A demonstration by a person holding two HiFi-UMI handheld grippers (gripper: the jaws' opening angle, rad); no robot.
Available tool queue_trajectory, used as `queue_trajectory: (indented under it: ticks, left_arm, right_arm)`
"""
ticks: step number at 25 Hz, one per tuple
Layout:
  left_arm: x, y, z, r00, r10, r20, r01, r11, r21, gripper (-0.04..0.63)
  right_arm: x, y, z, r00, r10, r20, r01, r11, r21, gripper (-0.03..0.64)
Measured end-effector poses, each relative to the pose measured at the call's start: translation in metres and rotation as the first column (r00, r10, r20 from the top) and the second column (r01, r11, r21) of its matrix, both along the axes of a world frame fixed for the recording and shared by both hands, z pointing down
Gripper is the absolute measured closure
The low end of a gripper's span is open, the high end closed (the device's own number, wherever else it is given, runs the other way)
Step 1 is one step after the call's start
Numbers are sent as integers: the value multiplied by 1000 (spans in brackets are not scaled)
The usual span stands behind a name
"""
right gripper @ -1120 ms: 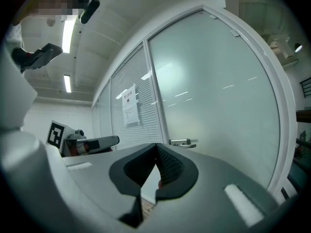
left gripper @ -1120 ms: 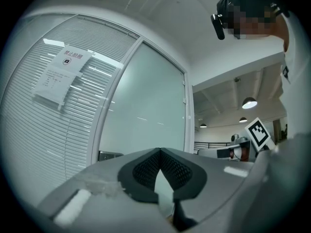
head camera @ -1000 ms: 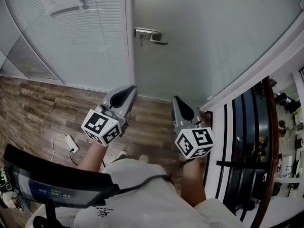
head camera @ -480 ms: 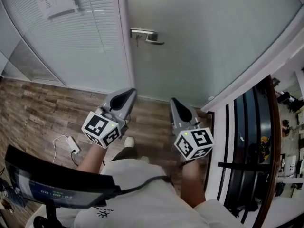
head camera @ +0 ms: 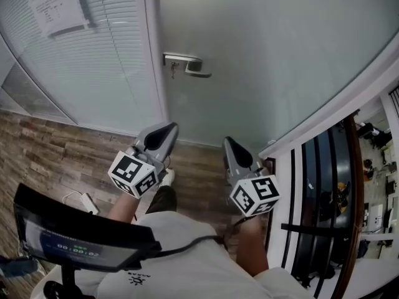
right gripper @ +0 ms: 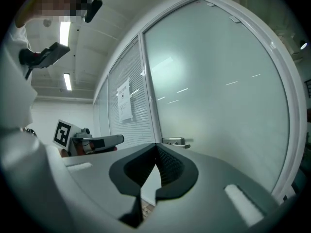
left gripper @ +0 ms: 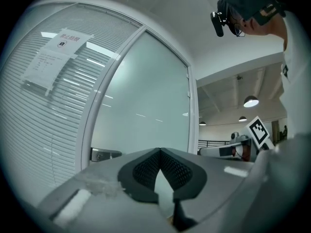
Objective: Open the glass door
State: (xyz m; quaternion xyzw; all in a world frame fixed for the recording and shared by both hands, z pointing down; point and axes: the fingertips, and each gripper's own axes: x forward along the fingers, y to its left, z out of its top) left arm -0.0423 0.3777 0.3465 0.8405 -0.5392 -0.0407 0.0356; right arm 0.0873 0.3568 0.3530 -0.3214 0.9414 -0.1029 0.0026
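The frosted glass door stands closed straight ahead, with its metal lever handle near the left edge. My left gripper and right gripper are held side by side, pointing level at the door and well short of it. Both are shut with nothing between the jaws. The left gripper view has its tips meeting, the handle low to their left. In the right gripper view the closed tips sit just left of the handle.
A glass wall with blinds and a paper notice adjoins the door at a white post. Wood floor lies below, with a white power strip. A dark railing runs at the right; a screen sits low left.
Both grippers have moved forward toward the door, still shut. The handle now sits lower and closer in the head view, and a foot has stepped forward.
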Motion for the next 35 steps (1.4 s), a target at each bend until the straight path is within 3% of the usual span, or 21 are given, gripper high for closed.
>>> queue_trajectory:
  ticks: [15,19,25,35]
  left_arm:
    - [-111,-181,3,994,104,22,-104,994,-36,594]
    - [-119,-211,3,987,157,38,-156,987,-36,594]
    - [-127,-247,22,971,239,-3,-238,970,-54,594]
    - [-118,-261,25,955,297,-8,-297,953,-66,594]
  right_arm:
    - [-135,-179,0,998,55,-20,-56,998,-22,609]
    - [-150,-211,1,995,92,-29,-93,995,-28,609]
    - [-169,-247,16,989,136,-64,-138,990,-39,609]
    - [-176,-261,22,988,109,-109,-113,993,-38,609]
